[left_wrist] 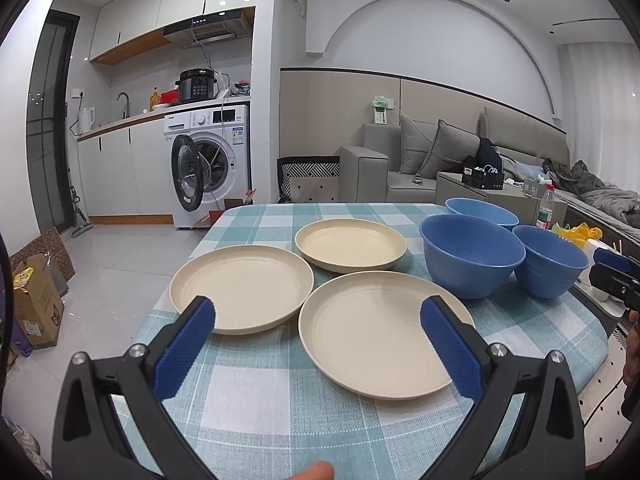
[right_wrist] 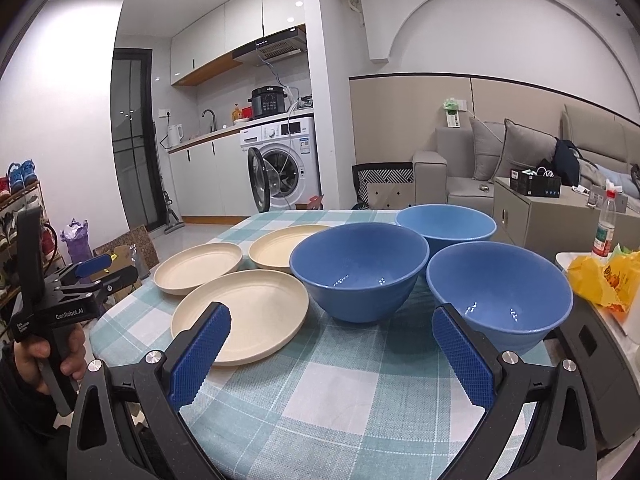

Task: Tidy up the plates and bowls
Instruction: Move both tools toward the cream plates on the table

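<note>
Three cream plates lie apart on the checked tablecloth (left_wrist: 260,396): a left plate (left_wrist: 242,288), a far plate (left_wrist: 350,244) and a near plate (left_wrist: 380,336). Three blue bowls stand to their right: a middle bowl (left_wrist: 472,256), a far bowl (left_wrist: 482,212) and a right bowl (left_wrist: 550,260). My left gripper (left_wrist: 318,312) is open and empty, hovering above the two nearer plates. My right gripper (right_wrist: 332,320) is open and empty, in front of the middle bowl (right_wrist: 360,270) and the right bowl (right_wrist: 500,292). The near plate (right_wrist: 244,314) lies by its left finger.
A yellow bag (right_wrist: 604,276) and a bottle (right_wrist: 606,224) sit on a white side surface to the right. A sofa (left_wrist: 420,168) and low cabinet stand behind the table. A washing machine (left_wrist: 212,164) with its door open and cardboard boxes (left_wrist: 36,300) are at the left.
</note>
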Demonstrator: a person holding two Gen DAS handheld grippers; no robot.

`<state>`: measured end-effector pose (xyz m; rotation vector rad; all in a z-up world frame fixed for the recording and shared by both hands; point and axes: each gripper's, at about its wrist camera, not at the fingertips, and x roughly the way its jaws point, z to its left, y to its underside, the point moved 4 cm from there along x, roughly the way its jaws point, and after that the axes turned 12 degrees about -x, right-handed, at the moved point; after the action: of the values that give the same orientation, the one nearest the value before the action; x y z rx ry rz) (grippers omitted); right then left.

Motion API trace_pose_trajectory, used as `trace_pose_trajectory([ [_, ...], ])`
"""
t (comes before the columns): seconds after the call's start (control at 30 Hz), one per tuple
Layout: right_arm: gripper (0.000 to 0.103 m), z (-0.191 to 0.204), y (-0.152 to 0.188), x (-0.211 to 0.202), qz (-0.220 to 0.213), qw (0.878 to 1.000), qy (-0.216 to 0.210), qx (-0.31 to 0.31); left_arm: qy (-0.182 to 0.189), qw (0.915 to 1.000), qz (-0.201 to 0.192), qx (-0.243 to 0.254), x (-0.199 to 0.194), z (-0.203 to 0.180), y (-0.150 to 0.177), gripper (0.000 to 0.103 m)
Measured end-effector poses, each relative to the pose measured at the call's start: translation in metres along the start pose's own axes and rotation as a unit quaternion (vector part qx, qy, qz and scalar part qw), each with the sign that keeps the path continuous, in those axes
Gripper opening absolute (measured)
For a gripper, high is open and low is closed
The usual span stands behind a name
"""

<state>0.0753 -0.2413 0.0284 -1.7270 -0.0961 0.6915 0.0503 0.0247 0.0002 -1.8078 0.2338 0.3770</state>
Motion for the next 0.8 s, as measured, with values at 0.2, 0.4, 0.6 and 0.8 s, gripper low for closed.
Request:
trace_pose_trajectory([
  [0.2, 0.103, -0.002, -0.008, 0.000, -0.005, 1.000, -0.005, 0.000, -0.003, 0.9999, 0.000, 0.010, 0.003, -0.001, -0.006, 0.103],
  [0.4, 0.103, -0.002, -0.013, 0.003, -0.002, 1.000, -0.004, -0.011, -0.012, 0.9998, 0.011, 0.014, 0.010, -0.001, -0.009, 0.103],
  [0.6, 0.103, 0.001, -0.016, 0.010, 0.007, 1.000, -0.018, -0.019, -0.018, 0.9995, 0.013, 0.021, 0.016, -0.002, -0.013, 0.103],
  [0.8, 0.103, 0.002, -0.026, 0.017, 0.011, 0.999, -0.028, -0.025, -0.025, 0.9991, 0.011, 0.033, 0.018, -0.004, -0.019, 0.103],
])
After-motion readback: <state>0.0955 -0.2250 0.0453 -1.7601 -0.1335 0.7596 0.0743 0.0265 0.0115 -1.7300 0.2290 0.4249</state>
